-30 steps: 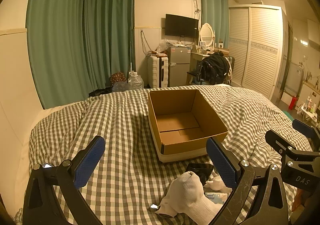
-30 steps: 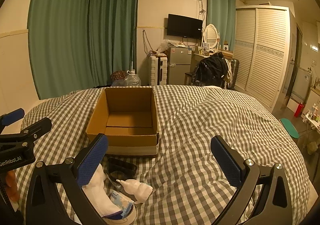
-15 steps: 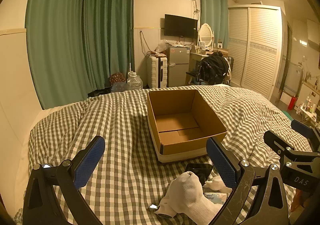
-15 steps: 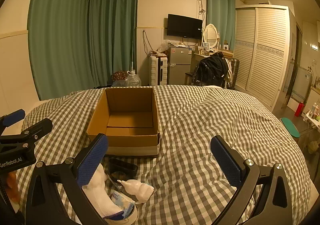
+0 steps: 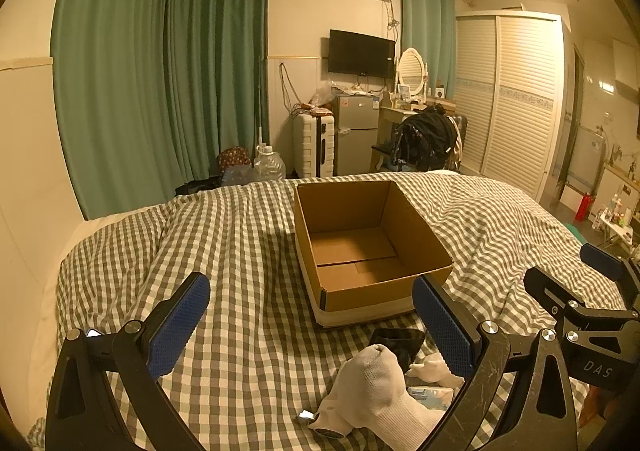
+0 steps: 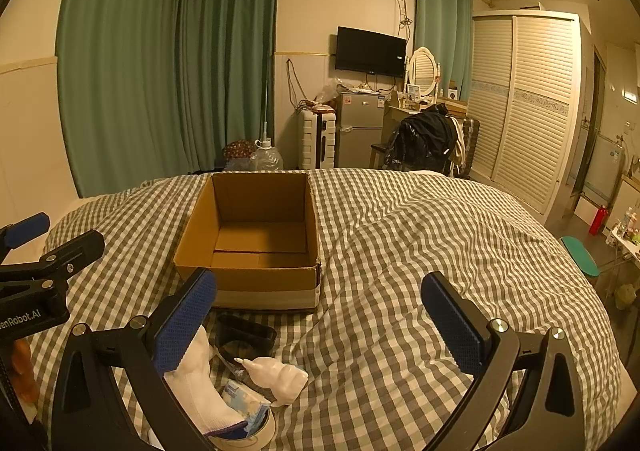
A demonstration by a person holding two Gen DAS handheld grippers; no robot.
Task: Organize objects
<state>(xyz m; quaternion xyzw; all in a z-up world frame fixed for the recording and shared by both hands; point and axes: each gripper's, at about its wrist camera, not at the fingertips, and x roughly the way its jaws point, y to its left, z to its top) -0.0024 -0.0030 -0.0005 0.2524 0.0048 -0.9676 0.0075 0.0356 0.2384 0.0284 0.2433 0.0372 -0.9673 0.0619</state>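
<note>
Green-checked bedspread (image 5: pixel 240 251), brown box (image 5: pixel 360 251)

Green curtains (image 5: pixel 160 83) — checked bed (image 5: pixel 240 251) (wall-mounted TV (image 5: pixel 361 53)).

Green curtains (image 5: pixel 160 71), wall television (image 5: pixel 361 53), louvred wardrobe (image 5: pixel 516 99).

— What lies ahead of the claws?

— An open brown cardboard box (image 5: pixel 372 247), upright and empty on the checked bed cover, straight ahead of the left claw (image 5: pixel 320 325).

— And nearer?

— A small pile just this side of the box: a white sock (image 5: pixel 378 391), a black case (image 6: pixel 245 335), a small white figurine (image 6: pixel 280 375) and a blue-printed tissue pack (image 6: pixel 244 405), beside the right claw's (image 6: pixel 320 319) left finger.
</note>
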